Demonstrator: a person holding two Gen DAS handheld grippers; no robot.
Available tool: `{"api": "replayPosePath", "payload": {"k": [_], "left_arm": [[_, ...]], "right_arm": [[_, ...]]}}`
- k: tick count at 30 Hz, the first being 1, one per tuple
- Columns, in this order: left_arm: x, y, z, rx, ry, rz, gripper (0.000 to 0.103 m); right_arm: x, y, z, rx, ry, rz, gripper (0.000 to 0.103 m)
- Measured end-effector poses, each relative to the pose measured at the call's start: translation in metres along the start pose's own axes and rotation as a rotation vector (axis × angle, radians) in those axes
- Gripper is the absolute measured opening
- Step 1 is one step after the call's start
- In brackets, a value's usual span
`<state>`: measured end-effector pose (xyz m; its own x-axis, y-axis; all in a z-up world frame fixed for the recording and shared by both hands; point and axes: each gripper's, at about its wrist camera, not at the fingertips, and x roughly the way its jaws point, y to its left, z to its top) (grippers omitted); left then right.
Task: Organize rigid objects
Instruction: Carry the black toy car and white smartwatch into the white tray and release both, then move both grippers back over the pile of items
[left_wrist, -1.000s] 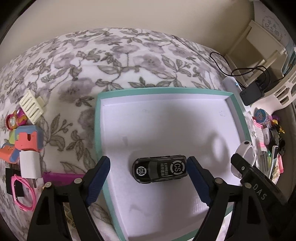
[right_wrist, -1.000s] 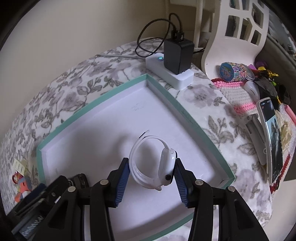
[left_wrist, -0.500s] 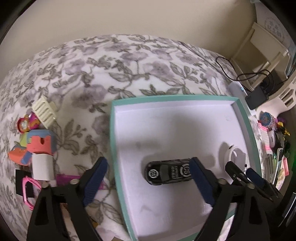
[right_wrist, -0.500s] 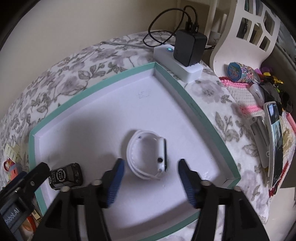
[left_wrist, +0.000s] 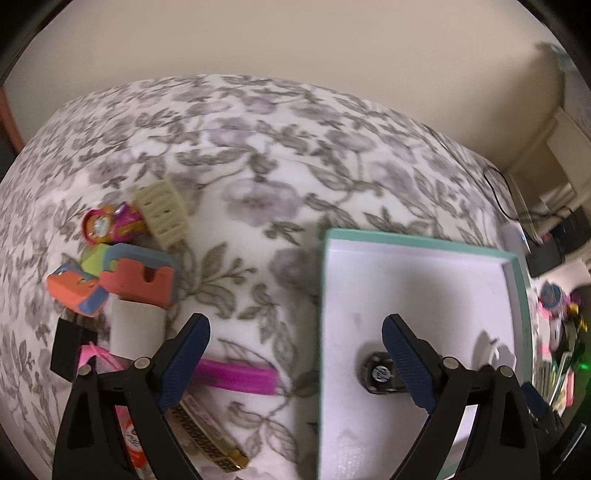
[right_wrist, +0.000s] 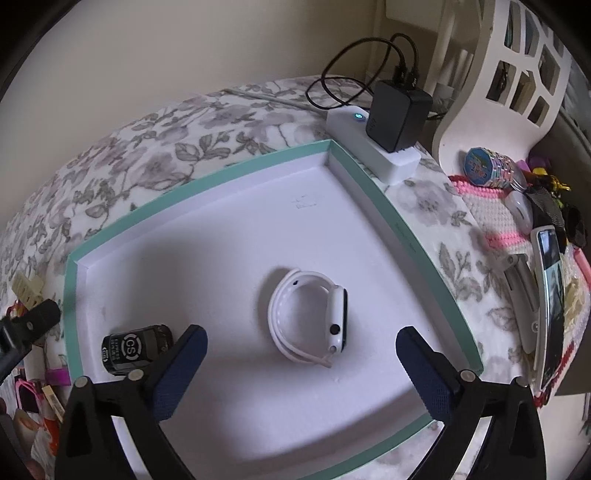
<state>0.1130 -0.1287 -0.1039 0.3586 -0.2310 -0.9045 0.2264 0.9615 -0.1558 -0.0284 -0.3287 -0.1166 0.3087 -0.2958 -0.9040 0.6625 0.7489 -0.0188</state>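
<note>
A white tray with a teal rim (right_wrist: 199, 192) lies on the floral bedspread. A black toy car (right_wrist: 136, 349) sits in it near the left wall. A white smartwatch (right_wrist: 308, 317) lies on its side in the middle. My right gripper (right_wrist: 301, 332) hovers over the watch with its jaws opening; the watch is between them, untouched. In the left wrist view my left gripper (left_wrist: 295, 325) stands open and empty, straddling the tray's left rim (left_wrist: 323, 295). Its right finger hides part of the car (left_wrist: 378, 373).
Left of the tray lies a pile: cream clip (left_wrist: 162, 212), orange and blue blocks (left_wrist: 136, 273), white charger (left_wrist: 136, 325), magenta bar (left_wrist: 236, 374), gold harmonica (left_wrist: 210, 439). A power strip with a black adapter (right_wrist: 399, 114) and a phone (right_wrist: 550, 314) lie to the right.
My right jaws let go of the white watch, which now lies in the tray. My left gripper has slid left, away from the toy car and over the tray's left rim.
</note>
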Motion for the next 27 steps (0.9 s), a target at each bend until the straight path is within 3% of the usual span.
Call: {"api": "replayPosePath", "payload": {"k": [8, 14, 21, 25, 27], "left_arm": [[-0.007, 0.031, 0.006, -0.086, -0.064, 0.008, 0.095], [-0.03, 0.047, 0.013, -0.084, -0.206, 0.074, 0.095], [-0.052, 0.064, 0.022, -0.081, -0.26, 0.091, 0.095], [-0.065, 0.072, 0.025, -0.064, -0.277, 0.076, 0.095], [-0.07, 0.077, 0.026, -0.055, -0.274, 0.073, 0.095]], "right_arm": [[-0.014, 0.014, 0.004, -0.043, -0.076, 0.048, 0.103], [-0.027, 0.021, 0.007, -0.031, -0.122, 0.14, 0.103], [-0.036, 0.042, 0.003, -0.121, -0.131, 0.165, 0.103], [-0.051, 0.06, 0.0, -0.189, -0.199, 0.121, 0.103], [-0.056, 0.067, -0.001, -0.189, -0.202, 0.147, 0.103]]}}
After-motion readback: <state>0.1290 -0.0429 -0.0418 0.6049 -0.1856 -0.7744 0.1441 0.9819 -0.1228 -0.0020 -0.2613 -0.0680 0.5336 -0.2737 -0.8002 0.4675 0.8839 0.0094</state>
